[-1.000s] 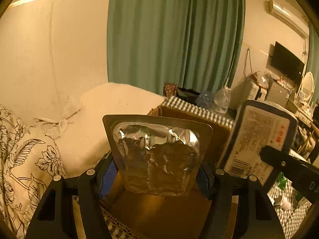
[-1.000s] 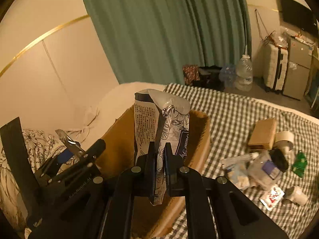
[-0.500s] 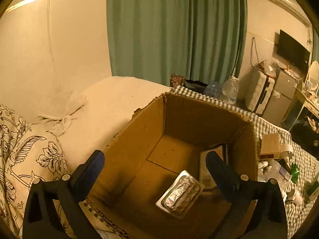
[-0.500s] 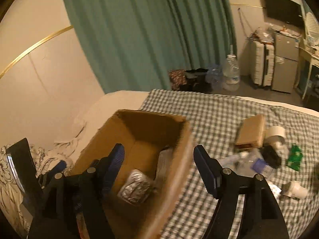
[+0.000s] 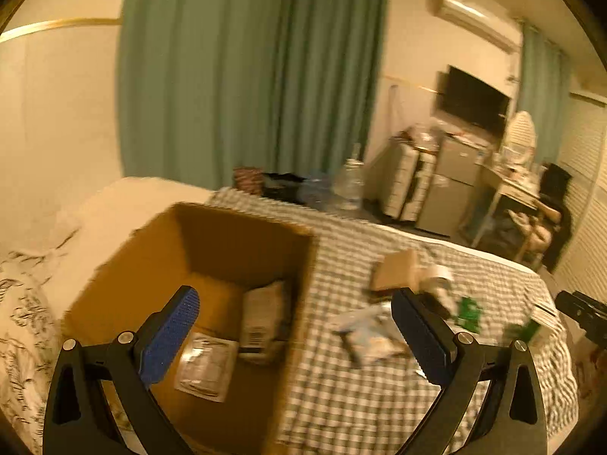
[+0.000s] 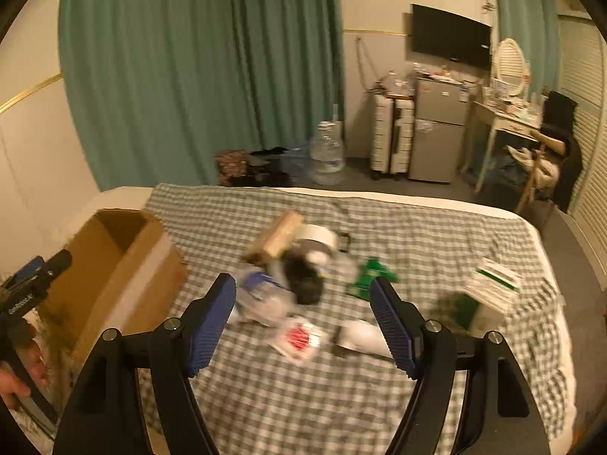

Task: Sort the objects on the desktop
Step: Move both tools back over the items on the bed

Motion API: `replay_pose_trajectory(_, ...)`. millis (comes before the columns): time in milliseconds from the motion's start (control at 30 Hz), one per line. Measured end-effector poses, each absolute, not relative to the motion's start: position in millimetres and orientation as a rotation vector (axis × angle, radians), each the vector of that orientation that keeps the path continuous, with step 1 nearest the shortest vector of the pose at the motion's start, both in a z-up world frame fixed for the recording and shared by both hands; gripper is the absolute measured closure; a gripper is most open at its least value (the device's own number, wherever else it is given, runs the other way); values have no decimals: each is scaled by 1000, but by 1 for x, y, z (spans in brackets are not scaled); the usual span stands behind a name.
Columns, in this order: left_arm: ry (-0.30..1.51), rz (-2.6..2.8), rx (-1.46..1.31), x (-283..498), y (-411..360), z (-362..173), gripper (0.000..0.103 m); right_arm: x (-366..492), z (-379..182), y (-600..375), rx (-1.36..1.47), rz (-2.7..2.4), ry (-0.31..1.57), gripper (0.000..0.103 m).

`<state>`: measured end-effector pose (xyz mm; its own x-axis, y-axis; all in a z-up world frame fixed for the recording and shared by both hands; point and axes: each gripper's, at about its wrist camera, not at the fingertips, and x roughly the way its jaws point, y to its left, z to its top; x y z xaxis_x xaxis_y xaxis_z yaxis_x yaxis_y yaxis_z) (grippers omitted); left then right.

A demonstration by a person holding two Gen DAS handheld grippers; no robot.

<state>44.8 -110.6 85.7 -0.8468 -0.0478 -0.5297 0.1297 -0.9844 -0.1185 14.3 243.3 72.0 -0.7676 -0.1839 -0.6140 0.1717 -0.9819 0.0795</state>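
An open cardboard box (image 5: pixel 125 250) stands on the bed at the left; it also shows in the right wrist view (image 6: pixel 125 265). Inside lie a foil blister pack (image 5: pixel 205 366) and a printed packet (image 5: pixel 263 309). My left gripper (image 5: pixel 299 337) is open and empty above the box's right wall. My right gripper (image 6: pixel 303 322) is open and empty above a pile of small items (image 6: pixel 299 284) on the checked cloth: a brown box (image 6: pixel 279 233), a tape roll (image 6: pixel 318 237), a green packet (image 6: pixel 370 276) and a red-and-white sachet (image 6: pixel 299 339).
A checked blanket (image 6: pixel 417 227) covers the bed. White and green boxes (image 6: pixel 493 284) lie at its right edge. A floral pillow (image 5: pixel 22 318) lies left of the box. Beyond the bed are a water jug (image 6: pixel 328 151), suitcases, a fridge (image 6: pixel 436 132) and a desk.
Both grippers opened and dropped the blister pack and the packet into the box. Both then swung right, toward the pile on the checked cloth.
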Motion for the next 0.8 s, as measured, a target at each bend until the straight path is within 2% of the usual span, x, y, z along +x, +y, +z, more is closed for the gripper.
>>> replay_pose_trajectory(233, 72, -3032, 874, 37, -47, 71, 0, 21, 63, 288, 956, -2764, -157, 29)
replay_pose_trajectory(367, -106, -3114, 899, 31, -10, 50, 0, 8, 42, 288, 993, -2742, -88, 26)
replay_pose_trajectory(500, -234, -3112, 987, 15, 23, 31, 0, -7, 17, 295, 1089, -2670, -141, 26)
replay_pose_trajectory(633, -375, -3129, 990, 2, 52, 8, 0, -26, -7, 295, 1173, -2632, -99, 26)
replay_pose_trajectory(800, -364, -3146, 1080, -24, 64, -20, 0, -53, -39, 306, 1286, -2609, -120, 26)
